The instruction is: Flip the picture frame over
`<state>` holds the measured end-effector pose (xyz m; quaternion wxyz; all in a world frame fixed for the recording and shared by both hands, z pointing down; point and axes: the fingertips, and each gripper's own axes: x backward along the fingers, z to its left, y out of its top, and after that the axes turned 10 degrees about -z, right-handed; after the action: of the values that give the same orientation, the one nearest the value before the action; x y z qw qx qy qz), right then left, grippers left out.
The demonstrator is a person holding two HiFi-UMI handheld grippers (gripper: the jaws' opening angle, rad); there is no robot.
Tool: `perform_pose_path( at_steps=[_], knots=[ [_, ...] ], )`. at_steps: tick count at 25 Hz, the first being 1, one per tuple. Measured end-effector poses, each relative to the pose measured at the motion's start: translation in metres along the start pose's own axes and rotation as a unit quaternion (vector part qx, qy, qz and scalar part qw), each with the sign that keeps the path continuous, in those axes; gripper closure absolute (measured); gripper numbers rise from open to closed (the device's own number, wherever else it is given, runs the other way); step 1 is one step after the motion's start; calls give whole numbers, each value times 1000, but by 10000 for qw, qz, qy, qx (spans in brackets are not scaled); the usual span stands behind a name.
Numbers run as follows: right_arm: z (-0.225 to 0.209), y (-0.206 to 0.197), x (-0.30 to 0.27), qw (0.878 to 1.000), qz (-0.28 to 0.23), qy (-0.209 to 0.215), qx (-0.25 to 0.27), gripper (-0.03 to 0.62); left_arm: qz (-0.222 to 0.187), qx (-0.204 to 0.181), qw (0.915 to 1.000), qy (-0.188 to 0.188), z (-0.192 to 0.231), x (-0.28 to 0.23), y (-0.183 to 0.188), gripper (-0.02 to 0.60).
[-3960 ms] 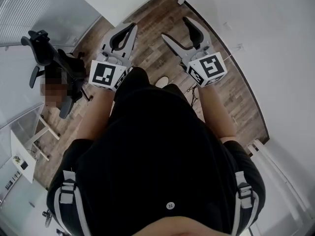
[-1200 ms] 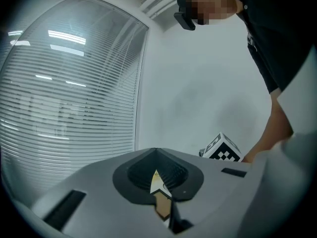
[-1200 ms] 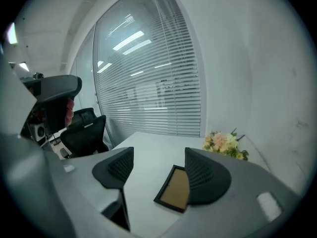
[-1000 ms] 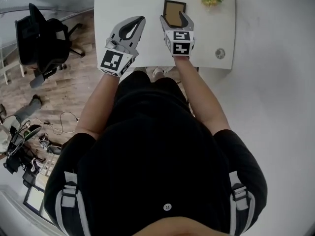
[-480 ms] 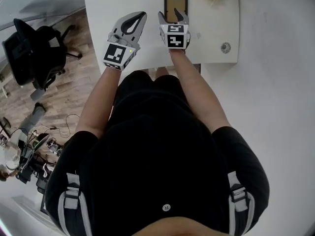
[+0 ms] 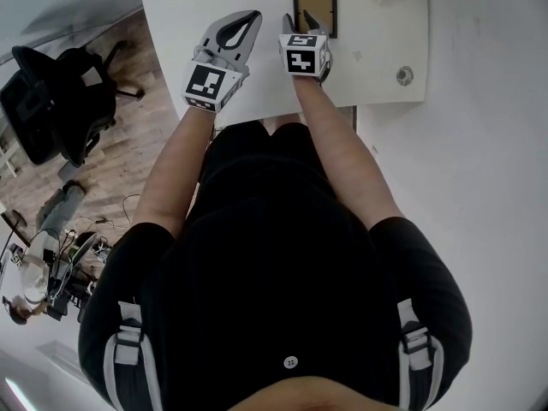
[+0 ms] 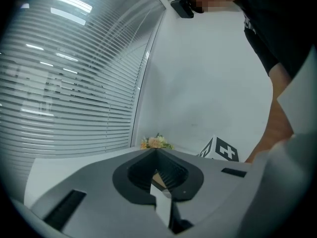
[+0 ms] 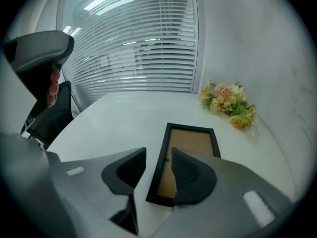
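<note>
Nearest, left gripper (image 6: 255, 13): hovering over the table (image 6: 184, 24) just left of the frame, jaws resting together on nothing. It is probably waiting to steady the frame as it turns.
Right gripper (image 8: 158, 152): tilting down at the picture frame (image 8: 190, 143). Its jaws are standing apart, having just been closing, and straddling the frame's left rail by its near corner. The pads are not yet pressing; it is likely taking an edge hold for the flip.
Picture frame: lying flat, brown panel facing up, well in from the table's near edge, right of its middle.
Flowers (image 8: 228, 103): sitting beyond the frame, toward the far right corner.
Table: looking white and smooth, so the frame may slide.
Room: blinds (image 8: 133, 48) running behind the far edge; office chair (image 6: 51, 101) standing on wood floor (image 6: 141, 135) off the left edge.
</note>
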<state>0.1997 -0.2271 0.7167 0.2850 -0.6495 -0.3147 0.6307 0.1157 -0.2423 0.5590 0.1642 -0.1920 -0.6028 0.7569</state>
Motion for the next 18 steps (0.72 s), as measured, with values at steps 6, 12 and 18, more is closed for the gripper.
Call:
perform_pose_path(
  at_steps=[6,12,18],
  knots=[
    [-2,-16,-5,9996,214,-172,-114,452,124,73,9999,-68,1,1,-12,577],
    [-10,-22,-6,9992,271,-289,42,511,46,62,10000,-17,1,-2,-10,577],
    [-4,-22,-5,9989,370,-219,-188,543,-18,85,10000,2,3,2,-5,577]
  ],
)
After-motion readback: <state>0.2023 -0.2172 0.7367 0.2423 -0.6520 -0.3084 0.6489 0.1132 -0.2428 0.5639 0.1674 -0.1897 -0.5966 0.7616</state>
